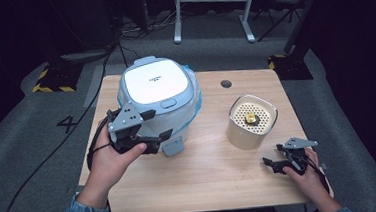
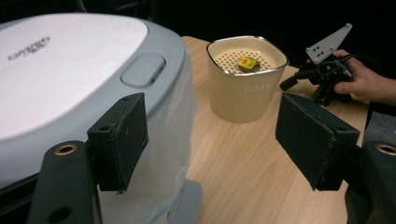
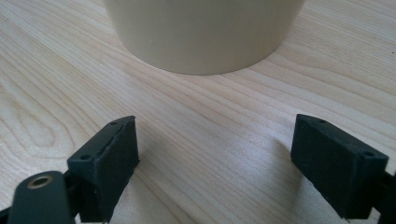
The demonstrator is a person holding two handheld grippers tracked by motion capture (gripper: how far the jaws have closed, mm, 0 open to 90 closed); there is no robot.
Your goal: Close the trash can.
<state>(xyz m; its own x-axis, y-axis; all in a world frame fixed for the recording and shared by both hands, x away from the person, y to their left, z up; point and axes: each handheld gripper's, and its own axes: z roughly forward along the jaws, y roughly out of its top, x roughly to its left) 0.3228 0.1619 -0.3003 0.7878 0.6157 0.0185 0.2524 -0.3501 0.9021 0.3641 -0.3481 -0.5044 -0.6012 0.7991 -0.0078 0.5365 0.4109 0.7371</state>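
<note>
On the near right of the bench (image 1: pixel 196 180), the right tongs (image 1: pixel 272 163) rest low over the wood in a hand (image 1: pixel 306 175), jaws spread wide with bare bench between the pads and nothing held. Just beyond them stands the cream pot (image 1: pixel 251 122), an open-topped container with a perforated insert across its mouth; on that insert, at the middle, lies a small yellow block (image 1: pixel 250 117) with a red mark on top, as the left gripper view shows (image 2: pixel 247 63). In the right gripper view the pot's wall (image 3: pixel 201 32) rises straight ahead of the open jaws, near but apart from both pads. On the near left, the left tongs (image 1: pixel 152 131) are held by the other hand (image 1: pixel 112 159) against the front of the white and pale blue appliance (image 1: pixel 157 95); its jaws stand wide, one pad (image 2: pixel 122 140) in front of the appliance's side, whether touching I cannot tell, the other (image 2: pixel 313 137) out over bare bench, gripping nothing. The appliance's lid is shut, so its contents are hidden; a clear plastic film (image 2: pixel 163 154) wraps its body. A small dark round fitting (image 1: pixel 226 84) sits in the far bench top between appliance and pot. Beyond the bench lie grey floor (image 1: pixel 27 132), cables and a white frame (image 1: pixel 214 9)
</note>
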